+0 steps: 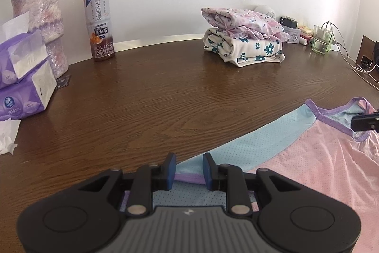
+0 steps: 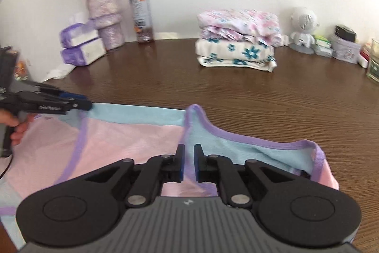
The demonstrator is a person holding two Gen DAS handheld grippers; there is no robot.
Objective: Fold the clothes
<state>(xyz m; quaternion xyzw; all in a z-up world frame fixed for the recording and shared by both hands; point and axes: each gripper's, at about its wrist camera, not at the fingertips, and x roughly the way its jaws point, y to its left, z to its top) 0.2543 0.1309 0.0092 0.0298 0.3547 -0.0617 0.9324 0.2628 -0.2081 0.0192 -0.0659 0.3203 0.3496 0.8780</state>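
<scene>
We are folding a thin pink and light blue mesh top with purple trim (image 2: 132, 134), which lies flat at the near edge of the dark brown wooden table (image 1: 165, 91).

To fold it well, we think both grippers should pinch the purple edge at the same time, lift only a little, and move together so the cloth does not bunch up.

Our left gripper (image 1: 189, 170) sits low at 6 o'clock in its own view. Its blue pads are apart, one on each side of the top's purple edge, not yet squeezing. In the other view a hand (image 2: 14, 125) holds it at 9 o'clock.

Our right gripper (image 2: 188, 164) is also low at 6 o'clock, fingers a little apart over the cloth, near the raised shoulder strap.

Far back at 12 o'clock sits a neat pile of folded flowery clothes (image 2: 236, 46).
</scene>
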